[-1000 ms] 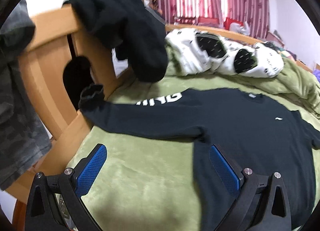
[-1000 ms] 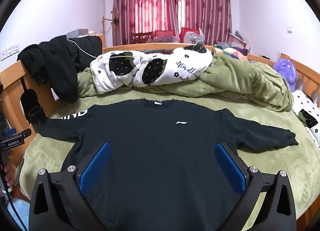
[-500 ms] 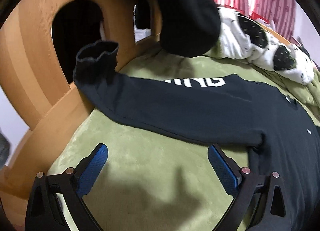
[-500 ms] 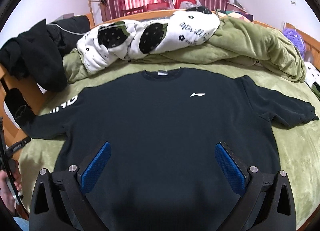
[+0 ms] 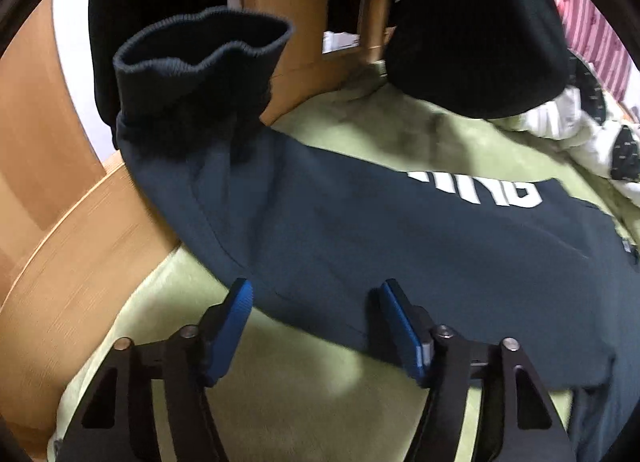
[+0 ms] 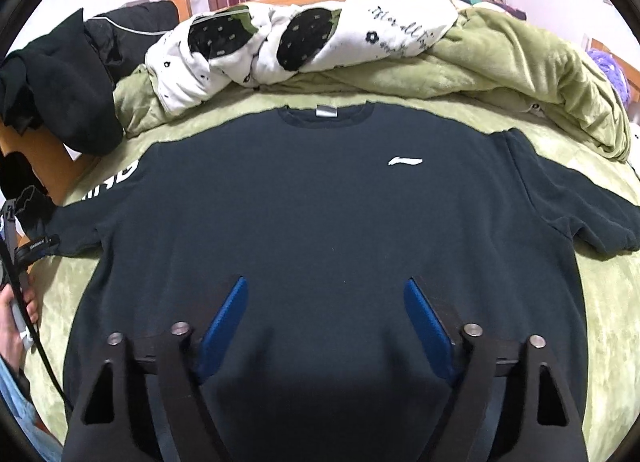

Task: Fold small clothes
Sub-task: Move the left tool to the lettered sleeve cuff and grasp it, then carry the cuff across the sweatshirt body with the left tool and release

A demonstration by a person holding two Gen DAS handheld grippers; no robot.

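Note:
A dark navy long-sleeved sweatshirt lies flat, front up, on the green bed cover, with a white logo on the chest. Its left sleeve with white lettering runs to a ribbed cuff propped against the wooden bed frame. My left gripper is open, its blue pads astride the sleeve's lower edge near the cuff. My right gripper is open, low over the sweatshirt's lower body. The left gripper also shows at the left edge of the right wrist view.
A wooden bed frame borders the bed on the left, with black clothes draped over it. A white spotted quilt and a bunched green blanket lie behind the sweatshirt. Red curtains hang at the back.
My left gripper moved forward and down onto the sleeve near the cuff, and its jaws narrowed. My right gripper dropped closer to the sweatshirt's body and its jaws narrowed too.

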